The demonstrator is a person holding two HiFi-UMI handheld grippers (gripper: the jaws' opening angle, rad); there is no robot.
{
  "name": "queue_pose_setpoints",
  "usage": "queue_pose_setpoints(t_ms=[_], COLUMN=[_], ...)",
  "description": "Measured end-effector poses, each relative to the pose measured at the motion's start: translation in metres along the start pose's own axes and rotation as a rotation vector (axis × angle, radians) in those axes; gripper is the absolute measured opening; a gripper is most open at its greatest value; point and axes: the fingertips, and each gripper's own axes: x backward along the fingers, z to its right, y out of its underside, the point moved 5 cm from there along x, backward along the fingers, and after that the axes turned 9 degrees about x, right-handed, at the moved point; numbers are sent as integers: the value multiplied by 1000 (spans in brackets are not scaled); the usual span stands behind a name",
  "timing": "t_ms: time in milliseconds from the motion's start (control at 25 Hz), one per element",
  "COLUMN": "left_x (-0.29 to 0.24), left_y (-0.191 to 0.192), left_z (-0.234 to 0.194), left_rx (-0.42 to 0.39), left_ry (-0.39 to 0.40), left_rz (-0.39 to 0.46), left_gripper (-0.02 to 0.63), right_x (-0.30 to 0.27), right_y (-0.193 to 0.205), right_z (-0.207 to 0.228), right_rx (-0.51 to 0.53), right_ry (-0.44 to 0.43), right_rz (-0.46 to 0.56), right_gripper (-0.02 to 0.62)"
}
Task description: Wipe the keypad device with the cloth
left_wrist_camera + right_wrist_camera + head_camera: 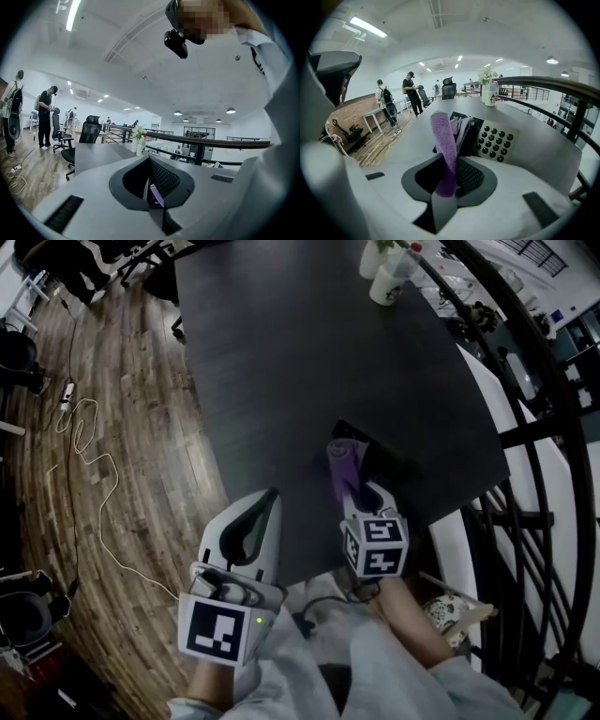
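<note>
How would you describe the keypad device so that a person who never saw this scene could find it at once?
Look at the big dark table, at its near edge, just ahead of the right gripper. The keypad device lies flat there, by the purple cloth held in that gripper. Only it has a pale panel with rows of round dark buttons.

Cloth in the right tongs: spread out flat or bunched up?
Bunched up: the purple cloth rises as a narrow roll clamped between the right tongs, with the keypad device lying beyond it.
</note>
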Motion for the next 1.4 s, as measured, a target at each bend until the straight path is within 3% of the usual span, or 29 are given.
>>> queue_pose_setpoints(t_ms=[1040,1200,1400], left_x=[-15,-14,-13], left_y=[-6,-9,-12], left_z=[36,37,37], left_rx=[-25,-26,-27], left_ry=[90,94,97], left_rz=[12,20,34], left_gripper=[11,11,11], right_x=[54,69,87], right_y=[31,27,3], right_z=[59,70,86], right_rx=[-58,-18,108], right_ry=[133,172,229], right_rz=[-7,15,70], right_gripper=[84,84,84])
